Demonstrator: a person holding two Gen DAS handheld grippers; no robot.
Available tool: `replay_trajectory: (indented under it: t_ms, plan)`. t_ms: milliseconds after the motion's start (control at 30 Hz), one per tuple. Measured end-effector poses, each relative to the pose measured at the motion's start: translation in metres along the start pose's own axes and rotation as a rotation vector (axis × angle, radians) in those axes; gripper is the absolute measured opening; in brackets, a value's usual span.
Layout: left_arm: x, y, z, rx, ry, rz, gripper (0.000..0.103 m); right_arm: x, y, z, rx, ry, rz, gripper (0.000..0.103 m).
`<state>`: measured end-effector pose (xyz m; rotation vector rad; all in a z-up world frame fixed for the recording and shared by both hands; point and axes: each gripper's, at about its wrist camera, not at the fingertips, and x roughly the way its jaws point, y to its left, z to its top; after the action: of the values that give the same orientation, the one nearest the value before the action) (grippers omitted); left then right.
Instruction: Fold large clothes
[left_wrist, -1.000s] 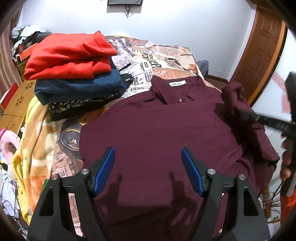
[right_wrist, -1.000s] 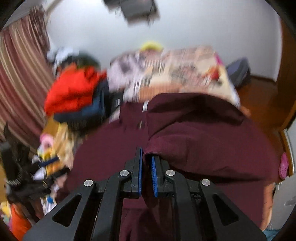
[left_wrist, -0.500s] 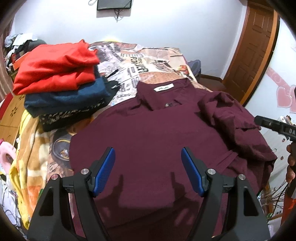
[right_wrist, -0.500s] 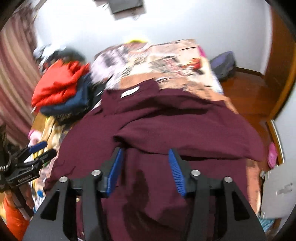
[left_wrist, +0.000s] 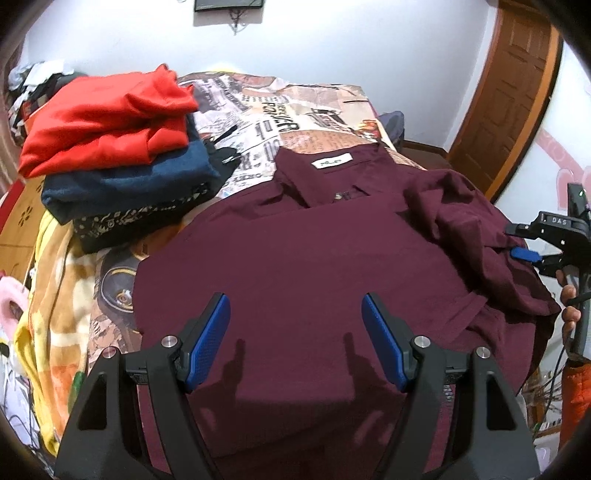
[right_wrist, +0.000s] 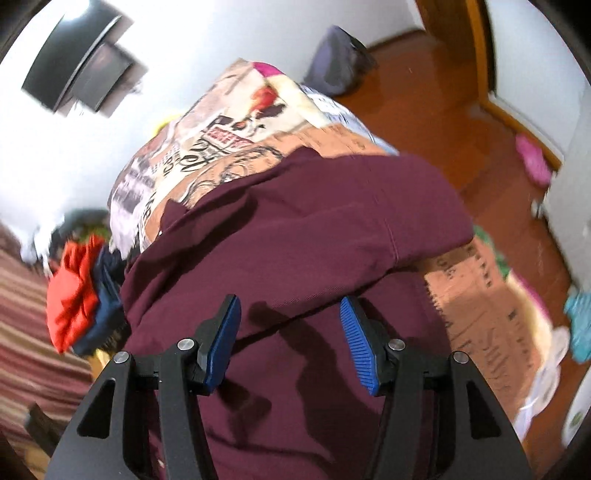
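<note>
Left wrist view: the maroon shirt (left_wrist: 295, 266) lies spread on the bed (left_wrist: 295, 110), collar (left_wrist: 314, 173) at the far end, hem toward me, so its long axis runs near to far. My left gripper (left_wrist: 295, 336) hangs spread wide over the near middle of the shirt, holding nothing. The right sleeve (left_wrist: 461, 221) lies bunched in on the right side, and my right gripper (left_wrist: 524, 254) sits at that right edge, also released, nothing between its pads. The left side looks unfolded, and it lies just left of my left gripper, so I judge that hand nearer for it. A stack of folded clothes (left_wrist: 110, 158) sits far left.
</note>
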<state>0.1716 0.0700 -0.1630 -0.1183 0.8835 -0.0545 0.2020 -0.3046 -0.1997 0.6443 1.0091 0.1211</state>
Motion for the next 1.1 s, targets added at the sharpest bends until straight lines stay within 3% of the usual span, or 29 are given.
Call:
replay_trajectory:
  t_ms: [133,267,300,400,467,500,700,833,1000,1100]
  plan:
    - [0.003,0.013,0.000,-0.043,0.003,0.002,0.073,0.013,-0.004,0.007,0.049,0.013,0.012,0.055]
    - [0.007,0.022,-0.002,-0.067,0.008,0.012,0.073,0.014,0.006,0.014,0.008,-0.015,-0.003,0.055]
    - [0.007,0.024,-0.003,-0.069,0.008,0.011,0.073,0.014,0.008,0.016,-0.012,-0.024,-0.010,0.049]
    - [0.005,0.027,-0.006,-0.071,0.005,0.014,0.073,0.019,0.018,0.020,-0.066,-0.023,-0.041,0.019]
    - [0.003,0.029,-0.007,-0.066,-0.002,0.023,0.073,0.016,0.028,0.019,-0.091,-0.027,-0.024,0.016]
    - [0.001,0.031,-0.008,-0.064,-0.006,0.030,0.073,0.010,0.042,0.018,-0.131,-0.041,-0.009,0.012]
    - [-0.013,0.049,-0.011,-0.099,-0.040,0.036,0.073,-0.030,0.124,0.009,-0.337,-0.111,0.132,0.009]
    - [-0.027,0.065,-0.015,-0.133,-0.071,0.044,0.073,-0.048,0.188,-0.014,-0.506,-0.120,0.222,0.009]
    - [-0.046,0.092,-0.027,-0.185,-0.098,0.074,0.073,-0.035,0.257,-0.060,-0.706,-0.041,0.293,0.009]
    - [-0.055,0.111,-0.039,-0.226,-0.099,0.098,0.073,-0.006,0.281,-0.097,-0.788,0.059,0.299,0.009]
